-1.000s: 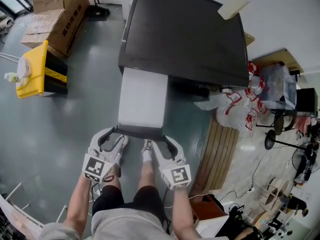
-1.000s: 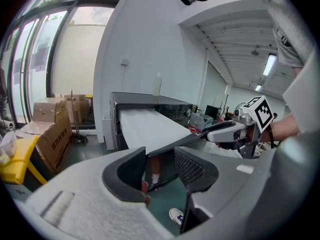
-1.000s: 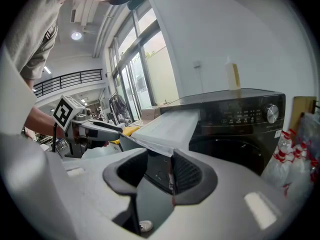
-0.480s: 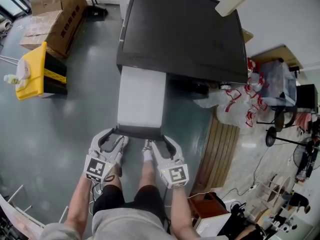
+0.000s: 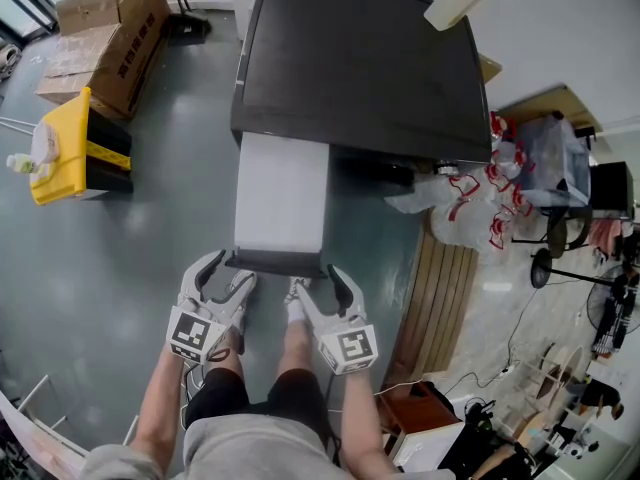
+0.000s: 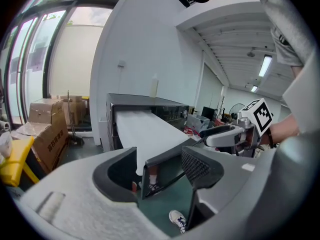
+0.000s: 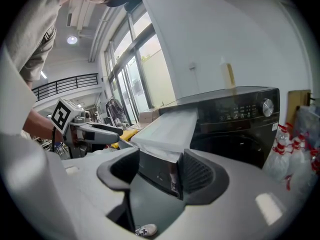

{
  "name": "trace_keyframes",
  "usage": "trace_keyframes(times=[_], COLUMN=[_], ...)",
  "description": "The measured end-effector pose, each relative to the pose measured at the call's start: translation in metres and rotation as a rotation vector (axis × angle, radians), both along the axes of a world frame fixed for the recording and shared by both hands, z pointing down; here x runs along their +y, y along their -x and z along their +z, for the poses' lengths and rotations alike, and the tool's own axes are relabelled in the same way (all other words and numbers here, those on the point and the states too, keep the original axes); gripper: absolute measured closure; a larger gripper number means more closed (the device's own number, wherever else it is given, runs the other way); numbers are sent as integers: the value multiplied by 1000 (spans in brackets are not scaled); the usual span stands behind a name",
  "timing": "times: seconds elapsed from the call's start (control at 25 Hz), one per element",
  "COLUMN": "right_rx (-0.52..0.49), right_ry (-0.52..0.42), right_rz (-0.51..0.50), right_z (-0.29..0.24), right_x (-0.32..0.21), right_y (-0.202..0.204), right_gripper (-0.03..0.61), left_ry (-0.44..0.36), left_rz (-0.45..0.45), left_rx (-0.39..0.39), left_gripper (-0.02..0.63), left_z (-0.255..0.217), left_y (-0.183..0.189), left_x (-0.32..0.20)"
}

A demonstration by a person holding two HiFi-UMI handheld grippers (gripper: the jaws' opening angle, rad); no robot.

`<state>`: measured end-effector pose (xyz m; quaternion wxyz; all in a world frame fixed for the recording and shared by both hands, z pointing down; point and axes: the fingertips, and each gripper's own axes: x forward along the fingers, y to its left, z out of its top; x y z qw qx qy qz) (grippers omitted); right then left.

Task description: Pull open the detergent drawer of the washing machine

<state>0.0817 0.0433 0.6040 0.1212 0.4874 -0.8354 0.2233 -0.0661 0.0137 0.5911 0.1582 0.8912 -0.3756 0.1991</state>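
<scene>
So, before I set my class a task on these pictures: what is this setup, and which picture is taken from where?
There is no robot here: a person holds a two-jaw tool in each hand, the left gripper and the right gripper. The top-down picture comes from a camera on the person's head. The other two come from cameras riding on each gripper, looking along its jaws. On the grey floor stands a dark washing machine, its white-topped detergent drawer pulled far out. Both grippers have their jaws apart, each around a corner of the drawer's dark front. Neither looks clamped on it.
</scene>
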Motion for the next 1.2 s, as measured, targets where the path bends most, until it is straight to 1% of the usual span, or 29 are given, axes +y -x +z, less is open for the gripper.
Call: trace_keyframes(times=[0.08, 0.16, 0.28, 0.4, 0.48, 0.6, 0.72, 0.8, 0.96, 1.12, 1.2], right_rx=[8, 14, 29, 42, 63, 119, 161, 168, 178, 190, 193], right_ry=[-13, -23, -27, -36, -52, -95, -137, -170, -238, -307, -341], right_rz=[-1, 2, 17, 15, 22, 58, 87, 108, 153, 201, 214], right_z=[-2, -7, -17, -29, -42, -58, -80, -99, -137, -177, -195], right_x=[-2, -5, -11, -18, -24, -35, -48, -58, -70, -84, -89], right_y=[0, -2, -7, -9, -9, -14, -19, -23, -27, -30, -31], right_gripper=[310, 310, 310, 310, 310, 310, 311, 312, 332, 395, 416], left_ry=[-12, -20, -61, -98, -124, -164, -217, -256, -306, -357, -381], left_rz=[-3, -9, -14, -29, -34, -46, -62, -74, -125, -158, -170], left_rx=[9, 3, -15, -13, -18, -19, -12, -12, -4, 11, 19], left_gripper=[333, 333, 333, 333, 333, 339, 359, 382, 425, 463, 479], left_z=[-4, -10, -19, -35, -47, -68, -94, -112, -151, -188, -204], left_y=[1, 3, 6, 8, 8, 8, 7, 6, 10, 13, 14], left_x=[-3, -7, -15, -24, -32, -44, -59, -69, -86, -100, -104])
